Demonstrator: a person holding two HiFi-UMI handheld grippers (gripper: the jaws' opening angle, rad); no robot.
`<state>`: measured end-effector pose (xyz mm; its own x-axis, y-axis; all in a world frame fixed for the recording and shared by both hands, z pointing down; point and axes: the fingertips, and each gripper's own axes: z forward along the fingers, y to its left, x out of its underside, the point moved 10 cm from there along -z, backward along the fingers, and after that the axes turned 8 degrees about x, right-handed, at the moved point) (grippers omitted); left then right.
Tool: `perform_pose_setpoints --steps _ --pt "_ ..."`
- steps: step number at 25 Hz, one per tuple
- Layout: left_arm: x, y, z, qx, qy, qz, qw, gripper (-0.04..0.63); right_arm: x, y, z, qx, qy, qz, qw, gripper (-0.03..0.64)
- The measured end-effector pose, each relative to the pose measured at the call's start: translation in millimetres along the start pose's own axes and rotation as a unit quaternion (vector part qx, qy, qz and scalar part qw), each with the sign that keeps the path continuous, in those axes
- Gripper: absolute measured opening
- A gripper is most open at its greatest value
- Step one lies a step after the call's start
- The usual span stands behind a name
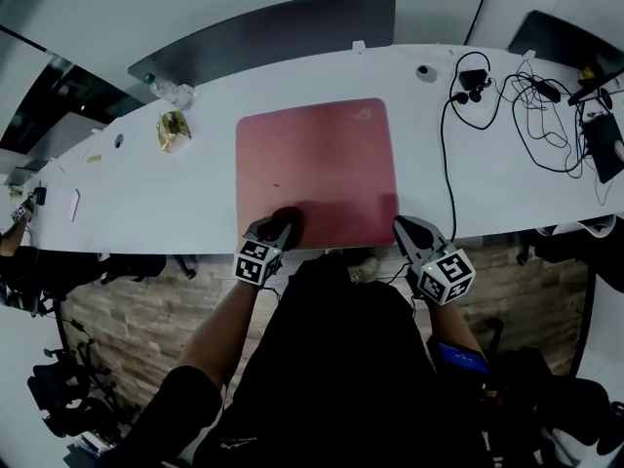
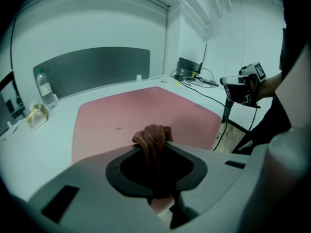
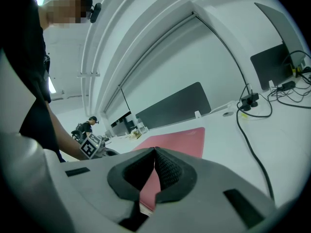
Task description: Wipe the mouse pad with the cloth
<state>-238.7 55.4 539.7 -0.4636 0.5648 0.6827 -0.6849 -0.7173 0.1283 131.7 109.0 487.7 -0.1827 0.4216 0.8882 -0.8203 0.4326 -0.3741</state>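
Note:
A red mouse pad [image 1: 317, 164] lies flat on the white table [image 1: 146, 198], reaching its near edge. My left gripper [image 1: 279, 226] is over the pad's near-left part, shut on a bunched brown cloth [image 2: 152, 136] that sticks up between the jaws and looks dark in the head view [image 1: 286, 220]. My right gripper [image 1: 410, 232] hovers at the pad's near-right corner, shut, its tips meeting with nothing seen between them. In the right gripper view [image 3: 154, 152] the pad [image 3: 180, 139] stretches ahead and the left gripper's marker cube [image 3: 91, 148] shows at left.
Black cables [image 1: 507, 100] and a charger lie at the table's right, with a dark device [image 1: 604, 146] at the far right. A plastic bottle [image 1: 172, 92] and a gold-coloured object [image 1: 173, 130] stand at the left. A dark divider panel [image 1: 273, 27] backs the table.

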Motion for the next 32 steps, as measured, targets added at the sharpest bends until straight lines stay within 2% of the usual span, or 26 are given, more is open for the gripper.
perform_pose_setpoints --steps 6,13,16,20,26,29,32 --pt "27 31 -33 -0.059 -0.004 -0.049 0.9971 0.089 -4 4 6 -0.009 0.000 -0.006 1.000 0.026" --pt "54 64 -66 -0.121 -0.007 -0.090 0.9886 0.089 -1 12 20 -0.025 0.012 -0.010 1.000 0.026" --pt "65 76 -80 -0.152 -0.005 -0.113 0.9819 0.091 -5 15 27 -0.031 0.016 -0.016 0.999 0.026" --pt "85 93 -96 -0.194 -0.006 -0.162 0.9675 0.090 -11 14 33 -0.032 0.020 -0.022 0.999 0.026" --pt "79 107 -119 -0.230 -0.075 -0.224 0.9442 0.087 -17 7 43 -0.026 0.021 -0.021 0.999 0.026" --pt "68 119 -121 -0.231 -0.093 -0.230 0.9406 0.087 -21 3 49 -0.023 0.021 -0.019 0.999 0.026" --pt "57 128 -111 -0.229 -0.086 -0.224 0.9436 0.087 -23 1 56 -0.021 0.022 -0.017 0.999 0.026"
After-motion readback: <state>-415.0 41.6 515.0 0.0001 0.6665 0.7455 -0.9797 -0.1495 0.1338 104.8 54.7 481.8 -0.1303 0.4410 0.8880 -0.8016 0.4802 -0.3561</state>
